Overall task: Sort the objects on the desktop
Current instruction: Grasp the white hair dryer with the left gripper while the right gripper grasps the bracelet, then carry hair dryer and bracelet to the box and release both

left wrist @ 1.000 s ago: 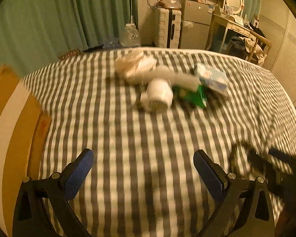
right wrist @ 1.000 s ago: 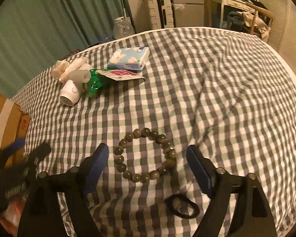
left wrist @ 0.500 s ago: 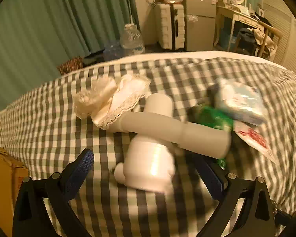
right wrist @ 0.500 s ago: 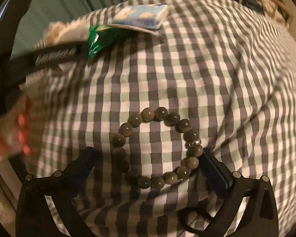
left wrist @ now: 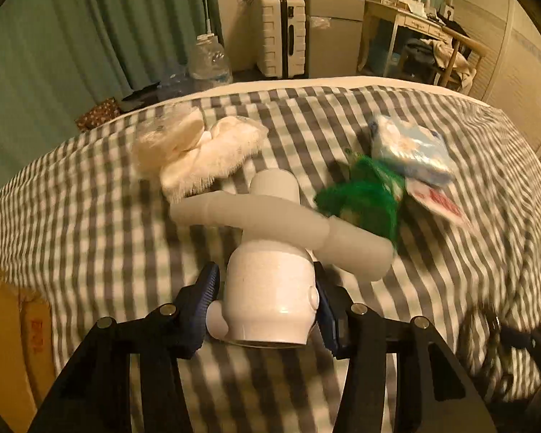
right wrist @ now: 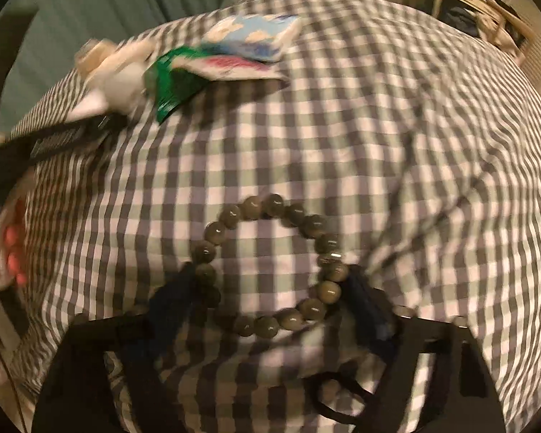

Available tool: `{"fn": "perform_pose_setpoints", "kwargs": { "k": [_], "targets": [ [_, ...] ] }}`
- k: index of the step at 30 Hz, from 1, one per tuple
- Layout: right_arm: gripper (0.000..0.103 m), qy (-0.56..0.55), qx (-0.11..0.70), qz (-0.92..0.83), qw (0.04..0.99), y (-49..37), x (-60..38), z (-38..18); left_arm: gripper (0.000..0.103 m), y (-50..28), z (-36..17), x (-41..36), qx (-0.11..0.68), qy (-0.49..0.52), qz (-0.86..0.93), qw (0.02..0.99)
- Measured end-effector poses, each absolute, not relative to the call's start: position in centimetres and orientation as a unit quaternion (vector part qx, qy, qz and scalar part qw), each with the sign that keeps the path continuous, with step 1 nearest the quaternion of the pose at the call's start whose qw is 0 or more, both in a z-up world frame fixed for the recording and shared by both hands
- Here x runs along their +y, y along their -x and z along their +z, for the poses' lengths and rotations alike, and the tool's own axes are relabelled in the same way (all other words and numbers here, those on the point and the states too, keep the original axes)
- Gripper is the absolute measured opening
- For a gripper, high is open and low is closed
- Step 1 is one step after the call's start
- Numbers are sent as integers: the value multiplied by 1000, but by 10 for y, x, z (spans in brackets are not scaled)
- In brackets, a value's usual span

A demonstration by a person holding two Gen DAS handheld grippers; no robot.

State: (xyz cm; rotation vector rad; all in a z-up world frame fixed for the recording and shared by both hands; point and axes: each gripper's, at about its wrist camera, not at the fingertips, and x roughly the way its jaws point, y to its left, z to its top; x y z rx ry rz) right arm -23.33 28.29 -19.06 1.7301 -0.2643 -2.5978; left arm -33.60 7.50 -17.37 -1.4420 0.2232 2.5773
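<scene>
Desktop objects lie scattered over a grey-and-white checked bedcover (left wrist: 90, 216). Seen from the left wrist, the left tongs (left wrist: 267, 303) straddle the rounded body of a white plastic handheld device (left wrist: 270, 288) that lies on the bed with a pale grey bent tube (left wrist: 270, 220) resting across it. The jaws are closing with that body between them; the right pad looks pressed to its side, the left pad just beside it, so I read the grip as not yet firm. The shell looks hard, glossy and light, likely slippery, so the wide lower body, where the pads now sit, seems the best hold; the loose tube may roll off when the device is lifted. Beyond it lie a soft cream lace-edged cloth bundle (left wrist: 202, 151), a crinkly green foil packet (left wrist: 364, 198) and a pale blue tissue pack (left wrist: 407, 148). A brown cardboard box (left wrist: 11, 324) stands at the bed's left edge.

From the right wrist, the right tongs (right wrist: 270, 306) flank a bracelet of dark olive round beads (right wrist: 270, 263) lying flat on the bedcover. The jaws are closing, pads at the ring's two sides, apparently touching the beads. Each bead looks hard and smooth, but the string is limp, so the ring may fold or slip; pinching across the beads seems wise. A thin black hair tie (right wrist: 339, 393) lies nearer the camera.
</scene>
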Motion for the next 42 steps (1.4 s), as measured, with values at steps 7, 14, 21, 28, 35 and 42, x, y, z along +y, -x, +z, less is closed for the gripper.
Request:
{"fn": "perform_pose_setpoints", "kwargs": {
  "k": [7, 14, 21, 28, 35, 42],
  "targets": [
    [11, -534, -182, -825, 21, 210, 317, -178, 51, 283, -158, 50, 71, 506, 853, 105],
    [11, -533, -177, -825, 58, 173, 307, -147, 50, 227, -137, 12, 30, 565, 822, 61],
    [11, -545, -164, -818, 86, 157, 258, -137, 50, 172, -134, -22, -10, 603, 796, 42],
    [11, -519, -141, -836, 112, 129, 225, -91, 50, 135, -101, -50, 3, 566, 824, 31],
    [11, -486, -83, -861, 127, 115, 169, -32, 50, 112, -19, -89, 4, 473, 880, 46],
    [11, -461, -40, -864, 200, 119, 63, 22, 50, 106, 13, -166, -9, 430, 903, 22]
  ]
}}
